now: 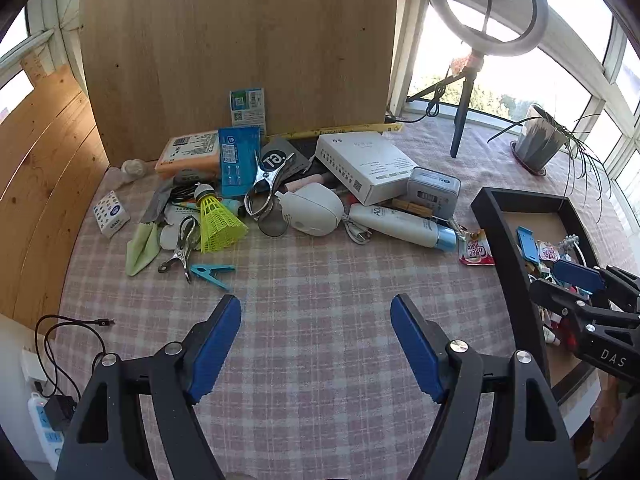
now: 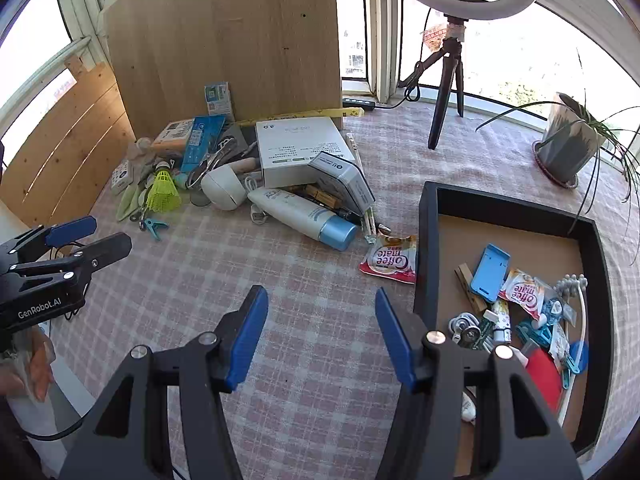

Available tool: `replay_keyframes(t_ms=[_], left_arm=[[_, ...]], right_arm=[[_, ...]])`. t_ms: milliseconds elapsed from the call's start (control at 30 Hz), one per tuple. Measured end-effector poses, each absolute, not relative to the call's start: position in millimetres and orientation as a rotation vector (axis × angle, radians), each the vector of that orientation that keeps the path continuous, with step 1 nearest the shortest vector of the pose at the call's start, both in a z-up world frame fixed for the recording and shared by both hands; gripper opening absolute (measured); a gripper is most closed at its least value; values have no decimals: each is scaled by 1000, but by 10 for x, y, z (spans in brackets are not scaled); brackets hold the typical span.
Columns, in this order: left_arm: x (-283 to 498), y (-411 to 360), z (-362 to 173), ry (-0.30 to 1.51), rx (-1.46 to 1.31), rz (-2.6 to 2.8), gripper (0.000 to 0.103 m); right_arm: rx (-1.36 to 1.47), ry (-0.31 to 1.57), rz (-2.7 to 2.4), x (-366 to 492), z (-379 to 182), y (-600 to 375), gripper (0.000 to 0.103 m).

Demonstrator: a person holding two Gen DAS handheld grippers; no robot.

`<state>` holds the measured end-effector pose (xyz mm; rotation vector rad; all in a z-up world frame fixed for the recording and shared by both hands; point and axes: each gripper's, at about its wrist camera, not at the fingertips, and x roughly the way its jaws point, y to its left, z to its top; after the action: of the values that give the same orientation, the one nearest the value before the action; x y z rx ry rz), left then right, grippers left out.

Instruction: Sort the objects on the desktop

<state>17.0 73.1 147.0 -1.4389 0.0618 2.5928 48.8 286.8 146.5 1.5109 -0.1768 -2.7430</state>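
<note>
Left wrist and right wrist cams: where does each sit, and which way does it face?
Left wrist: on the left gripper, angled down at the checked tablecloth and clutter; own fingers open, right gripper at the right edge.
Right wrist: on the right gripper, facing table and black tray; left gripper and a hand at the left.
Shared: shuttlecock, Coffee mate sachet, ring light.

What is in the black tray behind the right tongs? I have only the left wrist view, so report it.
Observer: A wooden clothespin lies on the brown floor of the black rectangular tray, touching a light blue plastic phone stand.
Operator: Now check past the upright wooden board.
Observer: A black power strip lies just beyond its right edge.
</note>
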Motion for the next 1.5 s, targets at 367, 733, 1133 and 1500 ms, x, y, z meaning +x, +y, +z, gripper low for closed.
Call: replay_keyframes(t_ms=[367, 733, 1133, 1500], left_arm=[[191, 495, 1403, -3, -1505, 2576, 77], [223, 354, 1373, -25, -1530, 2585, 77], [263, 354, 1368, 37, -1507, 2603, 77], [230, 326, 1351, 8, -1543, 2568, 77]], right_arm=[[1519, -209, -2768, 608, 1461, 2757, 55], [1530, -205, -2761, 637, 1434, 2600, 55], [1544, -202, -2756, 645, 1405, 2519, 57], [1551, -199, -2753, 650, 1400, 2487, 58]])
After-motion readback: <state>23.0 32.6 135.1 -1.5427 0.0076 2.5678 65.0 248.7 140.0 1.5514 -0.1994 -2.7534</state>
